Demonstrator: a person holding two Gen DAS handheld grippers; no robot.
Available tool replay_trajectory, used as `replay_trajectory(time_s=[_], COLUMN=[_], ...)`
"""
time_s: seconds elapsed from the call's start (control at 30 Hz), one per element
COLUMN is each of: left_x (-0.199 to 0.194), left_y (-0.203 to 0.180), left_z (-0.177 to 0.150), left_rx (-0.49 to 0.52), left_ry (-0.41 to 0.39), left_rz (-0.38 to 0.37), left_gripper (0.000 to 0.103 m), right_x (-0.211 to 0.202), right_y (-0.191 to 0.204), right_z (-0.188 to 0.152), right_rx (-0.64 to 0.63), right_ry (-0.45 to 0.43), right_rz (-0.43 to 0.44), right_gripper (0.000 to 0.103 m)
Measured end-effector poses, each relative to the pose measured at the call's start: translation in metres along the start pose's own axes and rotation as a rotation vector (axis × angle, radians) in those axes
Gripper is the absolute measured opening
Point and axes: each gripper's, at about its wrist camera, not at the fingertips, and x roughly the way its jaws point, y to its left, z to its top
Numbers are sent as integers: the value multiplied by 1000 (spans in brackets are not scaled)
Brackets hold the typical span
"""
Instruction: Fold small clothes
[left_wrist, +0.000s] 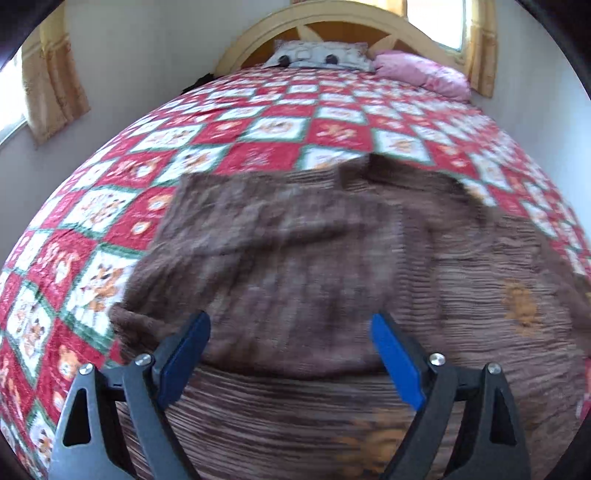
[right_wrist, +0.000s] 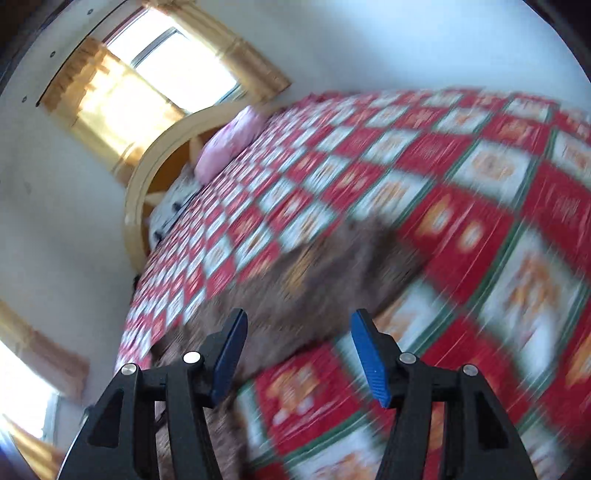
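A brown ribbed garment (left_wrist: 295, 251) with orange patches lies spread on the red and white patchwork bedspread (left_wrist: 258, 125), one part folded over toward its middle. My left gripper (left_wrist: 290, 332) hovers above its near half, jaws wide apart, nothing between the blue pads (left_wrist: 395, 362). In the right wrist view the picture is tilted and blurred by motion. The same brown garment (right_wrist: 314, 280) runs from the centre down to the lower left. My right gripper (right_wrist: 299, 339) stands open above the garment's edge and holds nothing.
A curved wooden headboard (left_wrist: 332, 22) with a patterned pillow (left_wrist: 317, 55) and a pink pillow (left_wrist: 421, 72) closes the far end of the bed. White walls and windows with yellow curtains (right_wrist: 122, 96) surround it. Bare bedspread (right_wrist: 498, 206) lies to the right of the garment.
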Motion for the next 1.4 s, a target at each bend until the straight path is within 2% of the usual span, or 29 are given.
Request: replay_trajectory(time_s=[0.1, 0.2, 0.27, 0.3, 0.43, 0.57, 0.6, 0.63, 0.67, 0.7, 0.73, 0.8, 0.97, 1.1, 1.17, 1.23, 1.33, 1.4], left_x=[-14, -22, -24, -22, -15, -5, -2, 1, 4, 5, 4, -1, -14, -3, 1, 1, -3, -10], left_y=[-32, -68, -92, -104, -140, -163, -165, -167, -171, -173, -177, -186, -193, -214, -228, -230, -214, -192], left_z=[-1, -5, -9, -10, -11, -4, -2, -1, -1, -2, -4, -7, -6, -7, -9, -8, -2, 1], left_rx=[47, 99, 126, 138, 141, 127, 115, 100, 83, 79, 87, 123, 147, 225, 296, 318, 272, 221], left_ry=[-17, -15, 1, 11, 39, 18, 22, 32, 52, 63, 58, 26, -17, 29, 39, 38, 46, 30], left_rz=[-84, -155, -188, -192, -198, -155, -161, -181, -221, -247, -261, -264, -382, -317, -274, -277, -322, -325], left_gripper=[91, 91, 91, 91, 91, 91, 91, 91, 91, 91, 91, 91, 91, 92, 97, 97, 97, 97], right_x=[14, 38, 62, 75, 112, 113, 114, 113, 112, 109, 106, 99, 82, 77, 75, 70, 61, 57], right_y=[-10, -14, -12, -12, -15, -9, -7, -6, -7, -10, -15, -26, -34, -24, -12, 8, 46, 74], right_z=[36, 57, 58, 58, 49, 39, 38, 36, 35, 36, 38, 44, 60, 69, 73, 75, 73, 63], right_rx=[-25, -114, -161, -183, -236, -338, -370, -400, -420, -413, -386, -301, -159, -120, -103, -102, -150, -201], right_ry=[22, 45, 89, 113, 192, 177, 173, 168, 165, 164, 165, 176, 137, 134, 145, 159, 168, 183], right_rz=[-33, -96, -118, -134, -175, -214, -229, -243, -249, -230, -200, -138, -28, 9, 44, 90, 140, 171], right_gripper=[59, 59, 56, 50, 50, 50, 48, 39, 34, 28, 18, 10, 9, 9, 9, 9, 9, 9])
